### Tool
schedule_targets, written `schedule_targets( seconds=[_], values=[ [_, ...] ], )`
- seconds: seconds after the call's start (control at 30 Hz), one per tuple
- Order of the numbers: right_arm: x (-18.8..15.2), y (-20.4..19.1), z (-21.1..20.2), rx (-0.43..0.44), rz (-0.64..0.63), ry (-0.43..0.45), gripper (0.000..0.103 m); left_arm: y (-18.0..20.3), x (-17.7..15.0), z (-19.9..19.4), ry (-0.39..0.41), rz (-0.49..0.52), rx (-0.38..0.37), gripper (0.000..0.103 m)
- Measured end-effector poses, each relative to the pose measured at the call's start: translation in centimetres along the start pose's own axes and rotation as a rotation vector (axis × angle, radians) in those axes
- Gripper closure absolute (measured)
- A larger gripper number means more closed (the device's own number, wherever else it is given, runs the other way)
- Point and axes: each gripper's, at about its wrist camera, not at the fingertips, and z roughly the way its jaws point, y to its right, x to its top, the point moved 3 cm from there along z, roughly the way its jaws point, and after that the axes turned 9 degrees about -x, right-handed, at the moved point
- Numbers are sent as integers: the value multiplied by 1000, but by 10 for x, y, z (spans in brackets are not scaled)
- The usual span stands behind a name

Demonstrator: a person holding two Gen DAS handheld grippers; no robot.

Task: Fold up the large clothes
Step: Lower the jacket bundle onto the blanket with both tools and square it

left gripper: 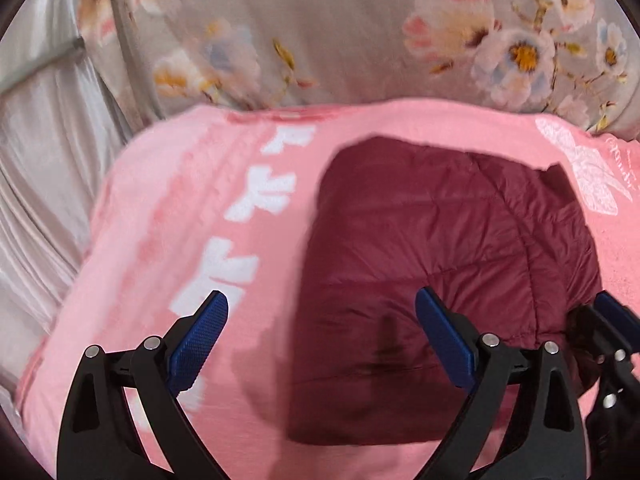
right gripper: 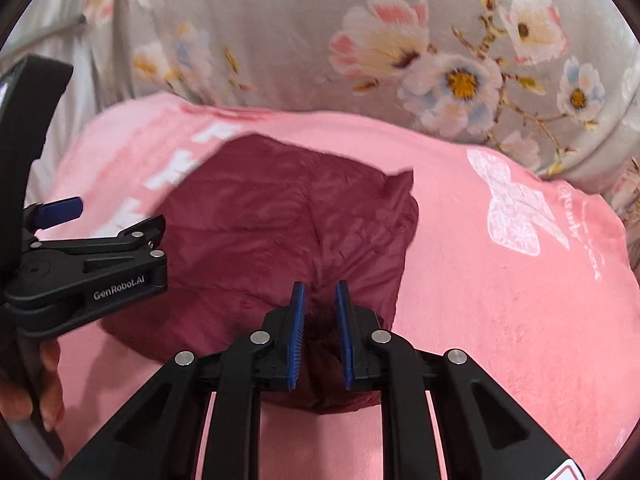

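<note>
A dark red quilted jacket (left gripper: 432,264) lies folded into a compact block on a pink blanket (left gripper: 168,248) with white lettering. It also shows in the right wrist view (right gripper: 272,232). My left gripper (left gripper: 322,316) is open and empty, held just above the jacket's near left part. My right gripper (right gripper: 320,304) is nearly closed on a bunched edge of the jacket at its near right side. The right gripper shows at the right edge of the left wrist view (left gripper: 612,320), and the left gripper shows at the left of the right wrist view (right gripper: 88,240).
The pink blanket (right gripper: 500,300) covers a bed with a grey floral sheet (left gripper: 360,32) behind it. A white butterfly print (right gripper: 512,208) marks the blanket's right part. Pale satin fabric (left gripper: 44,152) hangs at the far left.
</note>
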Motion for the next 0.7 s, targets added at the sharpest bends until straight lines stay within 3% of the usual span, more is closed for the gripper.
schedule_targets(
  seconds=[0.13,0.7],
  values=[
    [-10,14,22,-25,34,-40,89,8,-10,20,-34,2,-7,11],
    [-26,20,56,-14,78,-76,91,12,-24,44,-36,-3,-36,6]
  ],
)
